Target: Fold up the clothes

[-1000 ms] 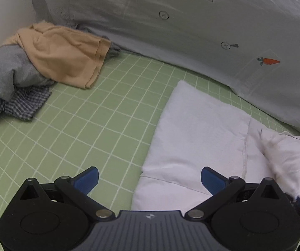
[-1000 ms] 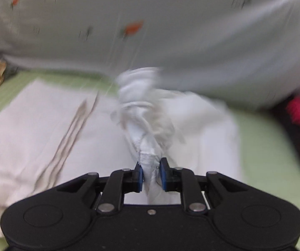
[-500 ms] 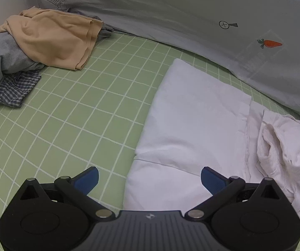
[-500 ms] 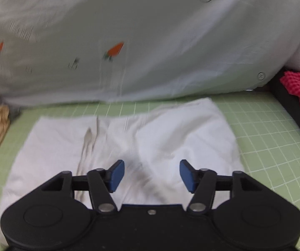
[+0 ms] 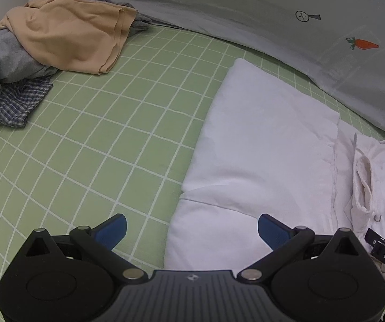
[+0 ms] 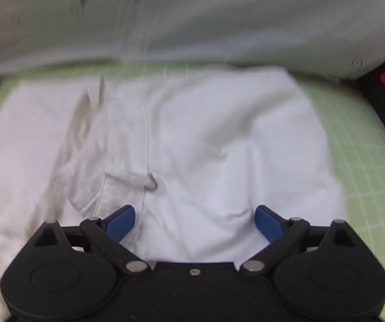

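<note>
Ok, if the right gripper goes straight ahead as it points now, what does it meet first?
Probably the white garment: it fills the space beyond the open right gripper. Depth is unclear through the blur.

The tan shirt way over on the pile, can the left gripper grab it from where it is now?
Probably not yet. The left gripper is open over the white garment's edge, and the tan shirt lies far off across bare green mat. Nothing blocks the way.

Green grid mat (image 5: 106, 139); grey carrot-print sheet (image 5: 273, 13) along its far edge.
</note>
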Demonstrator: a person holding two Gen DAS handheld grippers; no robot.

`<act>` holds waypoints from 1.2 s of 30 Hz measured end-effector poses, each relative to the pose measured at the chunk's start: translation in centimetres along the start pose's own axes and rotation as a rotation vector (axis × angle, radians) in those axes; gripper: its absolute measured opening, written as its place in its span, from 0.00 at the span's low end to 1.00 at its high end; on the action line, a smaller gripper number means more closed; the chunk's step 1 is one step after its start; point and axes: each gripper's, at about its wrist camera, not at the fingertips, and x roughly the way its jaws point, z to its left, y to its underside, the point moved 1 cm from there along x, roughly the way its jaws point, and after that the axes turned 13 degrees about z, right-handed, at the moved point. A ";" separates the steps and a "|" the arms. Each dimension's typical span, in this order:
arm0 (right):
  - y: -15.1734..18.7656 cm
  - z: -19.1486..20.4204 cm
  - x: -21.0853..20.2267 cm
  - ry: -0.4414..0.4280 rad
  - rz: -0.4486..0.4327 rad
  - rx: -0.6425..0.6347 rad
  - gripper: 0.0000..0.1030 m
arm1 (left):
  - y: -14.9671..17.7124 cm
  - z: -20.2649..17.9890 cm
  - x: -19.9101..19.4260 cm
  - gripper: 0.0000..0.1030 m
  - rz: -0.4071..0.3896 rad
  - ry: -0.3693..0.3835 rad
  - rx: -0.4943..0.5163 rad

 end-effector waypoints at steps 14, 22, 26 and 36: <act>-0.4 -0.5 0.0 -0.016 0.043 0.046 1.00 | -3.5 1.1 3.5 0.89 0.047 0.081 -0.038; -1.3 -0.4 -0.5 0.000 0.080 0.064 1.00 | -4.2 0.7 4.1 0.62 0.065 0.164 -0.044; -1.3 -1.0 -1.4 -0.003 0.071 0.099 1.00 | -4.4 0.8 4.0 0.50 0.076 0.175 -0.057; 0.2 -5.8 -5.7 0.030 -0.036 0.249 0.99 | -4.5 0.0 -1.4 0.14 0.009 0.299 -0.092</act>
